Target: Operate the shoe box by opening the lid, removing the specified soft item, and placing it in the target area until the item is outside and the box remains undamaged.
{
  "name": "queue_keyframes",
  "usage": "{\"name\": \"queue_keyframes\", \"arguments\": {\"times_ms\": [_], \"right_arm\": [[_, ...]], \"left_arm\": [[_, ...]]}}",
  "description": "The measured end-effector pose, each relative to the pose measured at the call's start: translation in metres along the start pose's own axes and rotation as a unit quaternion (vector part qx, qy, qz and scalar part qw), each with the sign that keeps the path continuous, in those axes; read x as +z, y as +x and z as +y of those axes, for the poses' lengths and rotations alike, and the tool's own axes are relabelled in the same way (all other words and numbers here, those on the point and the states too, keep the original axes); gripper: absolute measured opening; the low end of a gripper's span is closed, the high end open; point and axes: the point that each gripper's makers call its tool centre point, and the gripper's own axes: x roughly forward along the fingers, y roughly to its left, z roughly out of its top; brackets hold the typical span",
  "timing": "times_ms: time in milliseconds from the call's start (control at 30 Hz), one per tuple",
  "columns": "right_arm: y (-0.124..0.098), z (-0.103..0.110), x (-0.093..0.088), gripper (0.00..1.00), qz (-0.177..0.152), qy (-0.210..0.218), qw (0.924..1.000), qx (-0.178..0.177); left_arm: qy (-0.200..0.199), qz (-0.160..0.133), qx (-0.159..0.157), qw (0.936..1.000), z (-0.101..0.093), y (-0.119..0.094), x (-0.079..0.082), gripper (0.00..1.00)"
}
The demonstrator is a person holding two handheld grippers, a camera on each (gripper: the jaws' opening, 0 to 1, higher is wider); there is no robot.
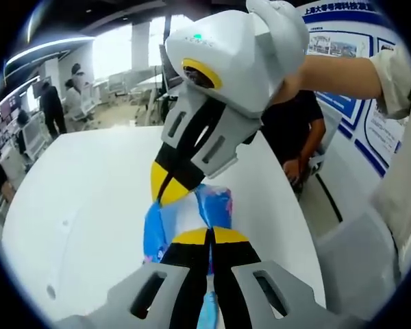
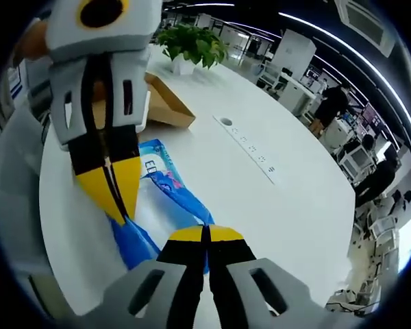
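Note:
A soft blue and white plastic pack (image 1: 219, 205) stretches between my two grippers over the white table (image 1: 89, 205). In the left gripper view, my left gripper (image 1: 209, 236) rises from the bottom, shut on the pack's near edge. My right gripper (image 1: 166, 186) reaches in from the upper right, its yellow tips pinched on the far edge. In the right gripper view, my right gripper (image 2: 207, 234) is shut on one end of the pack (image 2: 161, 179). The left gripper (image 2: 116, 192) clamps the other end from the upper left. The brown cardboard shoe box (image 2: 166, 103) lies behind it.
A potted green plant (image 2: 192, 42) stands beyond the box. A row of sockets (image 2: 250, 147) is set into the tabletop (image 2: 294, 205). A seated person (image 1: 298, 130) is at the table's far edge, and more people and desks fill the office behind.

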Motion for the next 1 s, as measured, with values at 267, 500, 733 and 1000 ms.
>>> {"name": "queue_keyframes", "arguments": {"times_ms": [267,500,733,1000], "right_arm": [[-0.003,-0.015,-0.016,0.0,0.005,0.002,0.9999,-0.013],[-0.006,-0.028,-0.034,0.0,0.011,0.007,0.9996,-0.026],[-0.004,-0.037,-0.051,0.0,0.019,0.007,0.9992,-0.035],[0.008,-0.041,-0.064,0.0,0.022,0.005,0.999,-0.038]], "left_arm": [[0.006,0.004,-0.009,0.9999,0.005,0.02,0.008,0.0],[0.01,0.006,-0.022,0.9997,0.007,0.041,0.016,0.0],[0.008,0.006,-0.03,0.9995,0.01,0.059,0.018,0.0],[-0.004,0.014,-0.032,0.9994,0.016,0.076,0.008,0.0]]}}
